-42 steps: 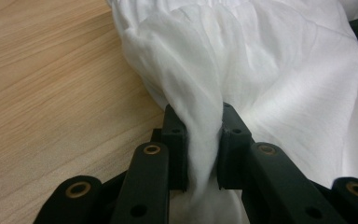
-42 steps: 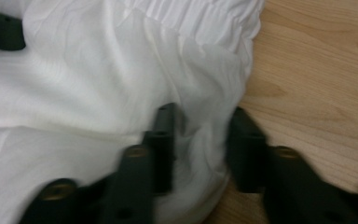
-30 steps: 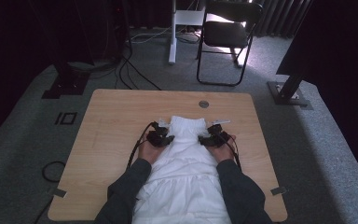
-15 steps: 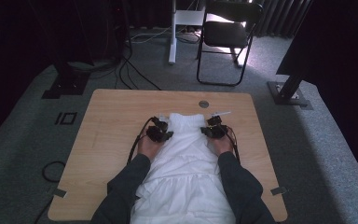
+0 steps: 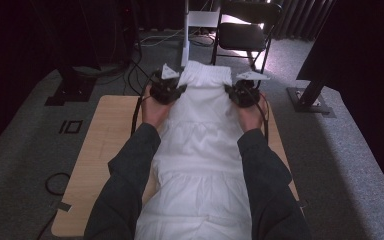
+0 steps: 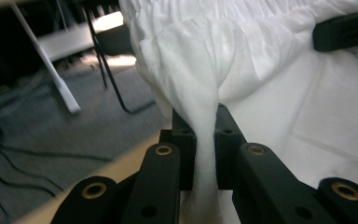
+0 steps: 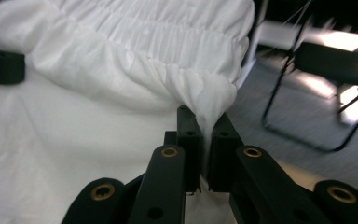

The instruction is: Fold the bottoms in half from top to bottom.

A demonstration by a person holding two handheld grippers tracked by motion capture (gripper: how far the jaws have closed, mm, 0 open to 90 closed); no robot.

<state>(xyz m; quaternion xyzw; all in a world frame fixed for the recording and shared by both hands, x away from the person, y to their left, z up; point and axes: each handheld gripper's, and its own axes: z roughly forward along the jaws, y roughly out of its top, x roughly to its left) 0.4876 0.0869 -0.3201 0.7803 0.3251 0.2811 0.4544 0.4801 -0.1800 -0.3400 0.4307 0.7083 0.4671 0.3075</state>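
Above table (image 5: 105, 135) — one white garment (image 5: 200, 150), two claws clamped: left claw (image 5: 176, 90), right claw (image 5: 231, 91).

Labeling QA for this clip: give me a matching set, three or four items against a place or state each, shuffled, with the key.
Items:
1. left gripper
2. right gripper
3. white garment
4. black chair

States:
A. on the floor beyond the table
B. pinching the garment's right top edge
C. held up by its gathered top edge
D. pinching the garment's left top edge

Pairs: 1-D, 2-B, 3-C, 4-A
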